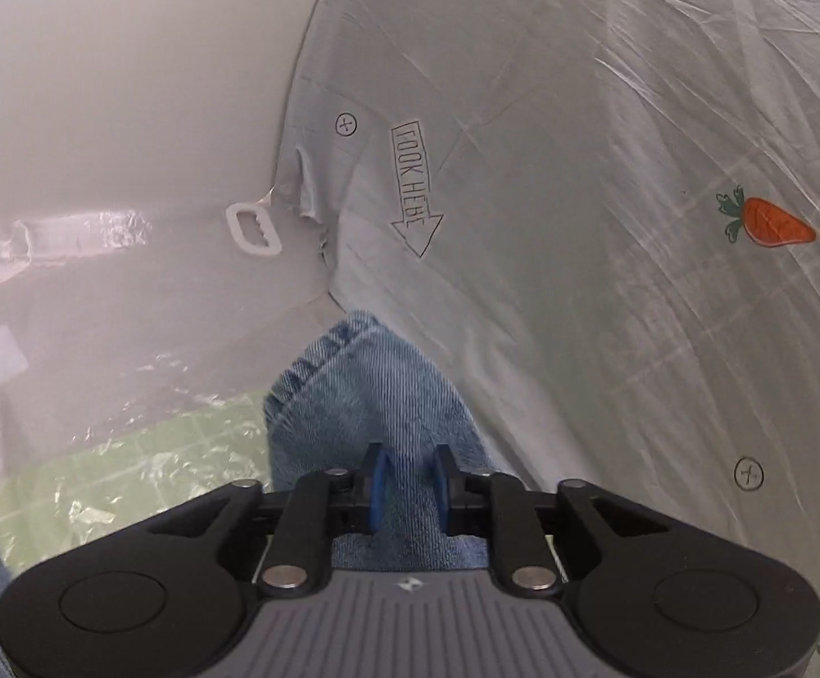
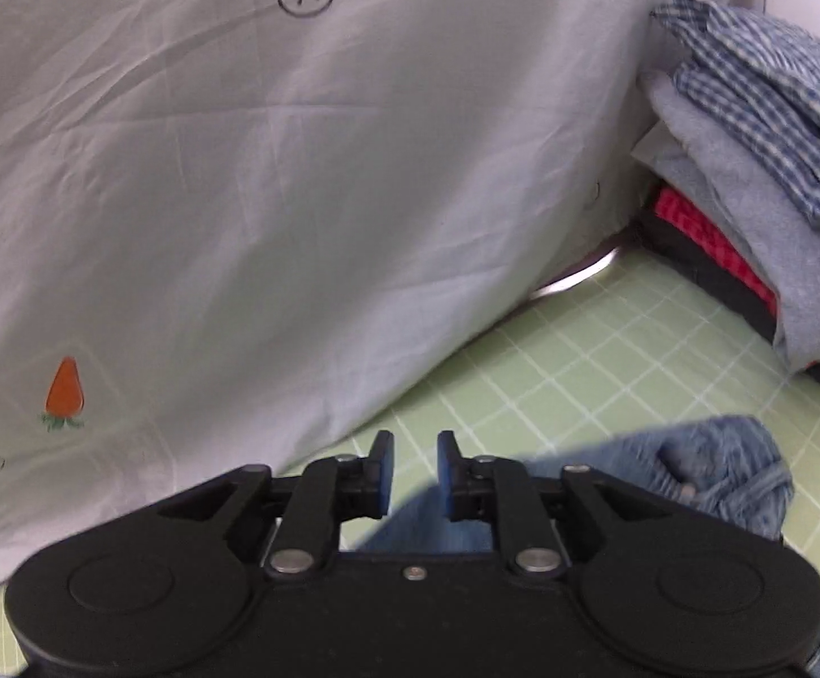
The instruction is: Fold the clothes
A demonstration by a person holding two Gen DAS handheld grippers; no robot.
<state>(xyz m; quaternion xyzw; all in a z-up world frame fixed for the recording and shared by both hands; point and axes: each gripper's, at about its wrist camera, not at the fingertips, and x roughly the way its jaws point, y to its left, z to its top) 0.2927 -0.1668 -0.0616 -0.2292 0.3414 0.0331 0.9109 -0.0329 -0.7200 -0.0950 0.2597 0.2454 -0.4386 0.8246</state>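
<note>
- left wrist view: the left gripper (image 1: 408,489) has denim jeans (image 1: 364,390) rising between its blue pads (image 1: 378,486); the fabric fills the narrow gap, so it looks pinched on a fold of the leg.
- beyond it, a pale grey sheet (image 1: 551,169) with a printed carrot (image 1: 771,223) and a "look here" arrow (image 1: 416,189) covers the surface.
- right wrist view: the right gripper (image 2: 414,472) has its tongs a little apart with nothing between them; more of the jeans lies crumpled just below and to its right on the green grid mat (image 2: 579,350).
- a stack of folded clothes (image 2: 760,169) sits at the far right.
- judgement: the jeans are being lifted to be spread out; next the right gripper needs to take hold of the loose denim so that both can stretch it flat.
</note>
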